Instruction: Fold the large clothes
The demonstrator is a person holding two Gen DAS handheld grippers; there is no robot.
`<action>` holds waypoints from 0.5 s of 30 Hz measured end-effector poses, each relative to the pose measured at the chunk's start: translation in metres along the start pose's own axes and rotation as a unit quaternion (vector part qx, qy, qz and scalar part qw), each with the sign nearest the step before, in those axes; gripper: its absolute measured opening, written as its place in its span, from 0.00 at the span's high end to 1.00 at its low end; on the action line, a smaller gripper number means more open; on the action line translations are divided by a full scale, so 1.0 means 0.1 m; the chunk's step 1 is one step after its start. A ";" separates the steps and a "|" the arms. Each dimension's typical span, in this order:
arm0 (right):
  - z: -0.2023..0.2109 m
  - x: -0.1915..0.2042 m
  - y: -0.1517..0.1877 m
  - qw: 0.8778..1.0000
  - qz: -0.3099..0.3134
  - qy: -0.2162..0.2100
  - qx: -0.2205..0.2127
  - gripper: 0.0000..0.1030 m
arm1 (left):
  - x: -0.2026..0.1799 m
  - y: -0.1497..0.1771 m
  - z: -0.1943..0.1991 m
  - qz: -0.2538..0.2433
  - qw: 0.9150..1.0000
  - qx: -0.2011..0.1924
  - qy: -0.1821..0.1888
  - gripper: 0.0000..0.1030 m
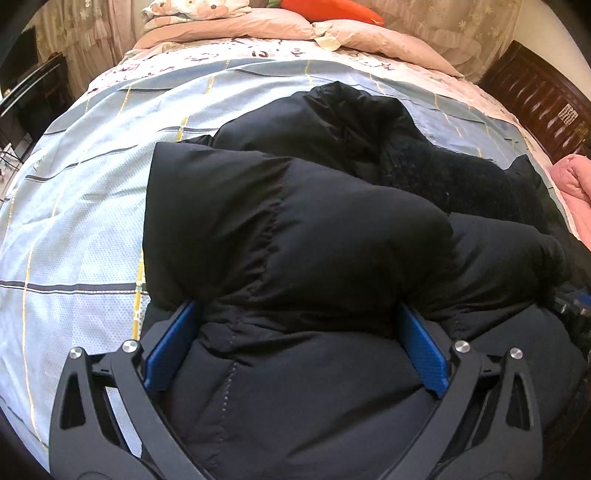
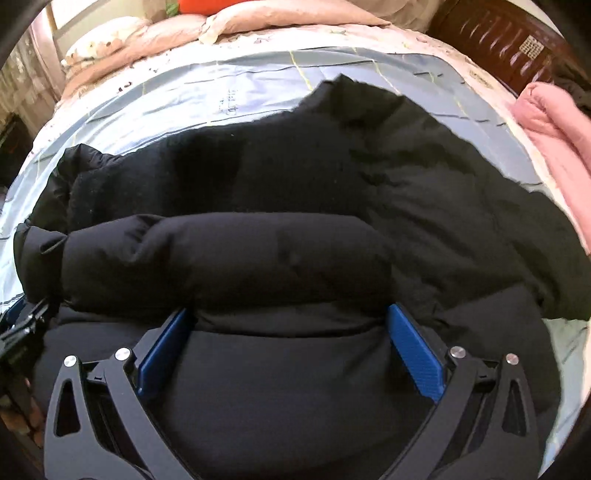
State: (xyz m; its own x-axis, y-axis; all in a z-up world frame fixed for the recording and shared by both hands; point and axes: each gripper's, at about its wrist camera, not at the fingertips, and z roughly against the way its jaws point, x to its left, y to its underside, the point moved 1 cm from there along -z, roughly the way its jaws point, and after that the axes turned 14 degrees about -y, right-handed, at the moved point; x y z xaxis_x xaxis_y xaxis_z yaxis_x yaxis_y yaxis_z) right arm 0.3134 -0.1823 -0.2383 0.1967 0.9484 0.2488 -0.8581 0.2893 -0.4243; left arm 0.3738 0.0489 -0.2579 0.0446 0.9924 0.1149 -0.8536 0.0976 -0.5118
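Black, puffy quilted down jacket (image 1: 295,229) spread on the bed with the pale blue checked sheet (image 1: 74,221), straight ahead of both tools, long axis running across both views from side to side. Left gripper (image 1: 295,332) and right gripper (image 2: 291,332) both with blue-padded jaws wide apart, a thick rolled fold of the jacket bulging between and over the pads, not clamped as far as can be judged. Equally near on both sides; collar end not clear to tell, perhaps toward the far pillows (image 1: 229,26).
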 end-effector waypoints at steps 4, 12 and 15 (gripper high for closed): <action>-0.02 -0.11 0.02 0.999 -0.039 -0.036 -0.008 0.01 | -0.02 -0.01 0.01 -0.001 1.000 0.002 -0.009 0.02; 1.18 -0.53 -0.06 0.991 -0.052 -0.033 -0.117 0.01 | -0.66 -0.47 0.83 -0.013 1.000 -0.017 -0.018 0.02; 1.43 -1.19 -0.03 0.990 -0.099 0.001 -0.103 0.01 | -1.30 -0.51 1.04 -0.039 0.999 -0.010 0.001 0.02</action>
State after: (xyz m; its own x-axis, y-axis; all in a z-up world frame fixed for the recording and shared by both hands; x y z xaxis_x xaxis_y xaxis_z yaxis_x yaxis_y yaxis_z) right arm 0.2246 -0.3143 -0.1423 0.3517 0.8708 0.3436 -0.6879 0.4894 -0.5360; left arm 0.3579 -0.0931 -0.1580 0.1116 0.9820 0.1525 -0.8369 0.1756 -0.5184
